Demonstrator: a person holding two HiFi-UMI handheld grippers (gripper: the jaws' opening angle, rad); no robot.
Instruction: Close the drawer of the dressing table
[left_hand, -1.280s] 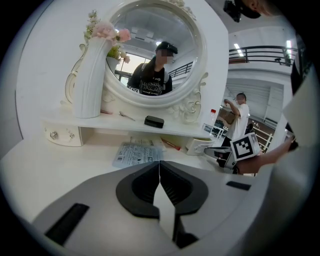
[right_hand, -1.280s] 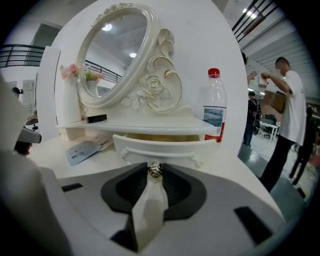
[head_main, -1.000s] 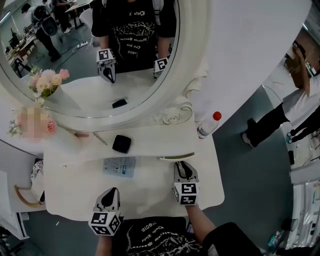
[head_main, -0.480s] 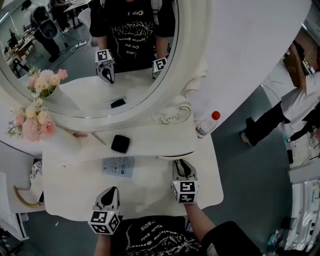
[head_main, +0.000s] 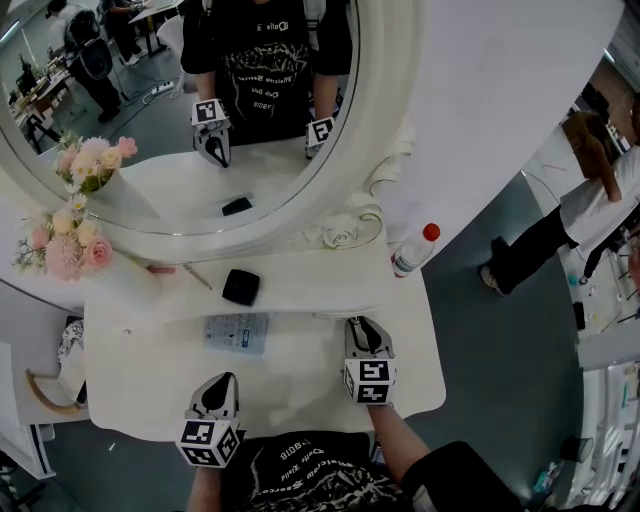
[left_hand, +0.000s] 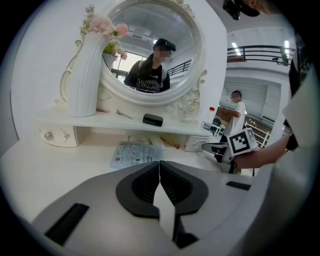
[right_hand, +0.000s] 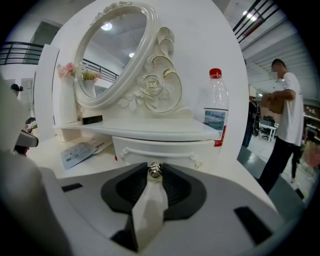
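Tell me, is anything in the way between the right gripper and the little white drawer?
No, nothing visible is. The right gripper has its jaws pinched on the small shiny silver knob of the white drawer front under the shelf.

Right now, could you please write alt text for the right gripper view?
The right gripper grips the small metal knob of a white drawer under the dressing table's shelf. A red-capped water bottle stands at the picture's right, the oval mirror behind.
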